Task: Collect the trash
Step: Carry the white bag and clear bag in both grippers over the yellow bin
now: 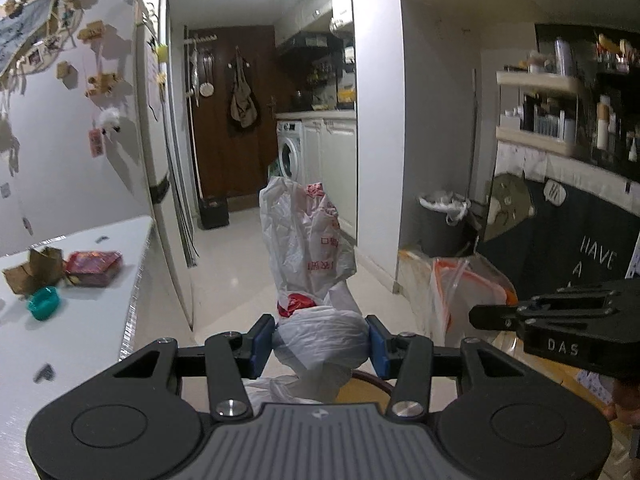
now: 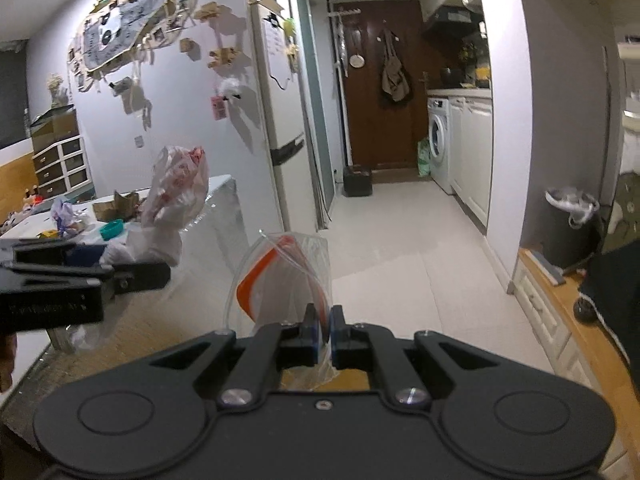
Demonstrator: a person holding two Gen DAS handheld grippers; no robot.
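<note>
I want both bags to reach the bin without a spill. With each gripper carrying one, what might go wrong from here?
1. The left gripper squeezes the white plastic bag mid-bundle; slippery film could slide out.
2. The right gripper pinches only an edge of the clear zip bag, which might tear or slip.
3. The lined bin sits in a narrow alcove, so swinging bags may snag.

To your left stands the table [image 1: 80,344], and on it a torn paper piece [image 1: 34,270], a packet [image 1: 94,268] just right of it and a small dish [image 1: 43,303] in front. Your left gripper [image 1: 320,342] holds the plastic bag [image 1: 308,240] up over the floor; right of it your right gripper [image 2: 325,334] holds the zip bag [image 2: 286,280]. The washing machine [image 1: 291,152] stands far ahead, the bin [image 1: 444,222] at the right wall
</note>
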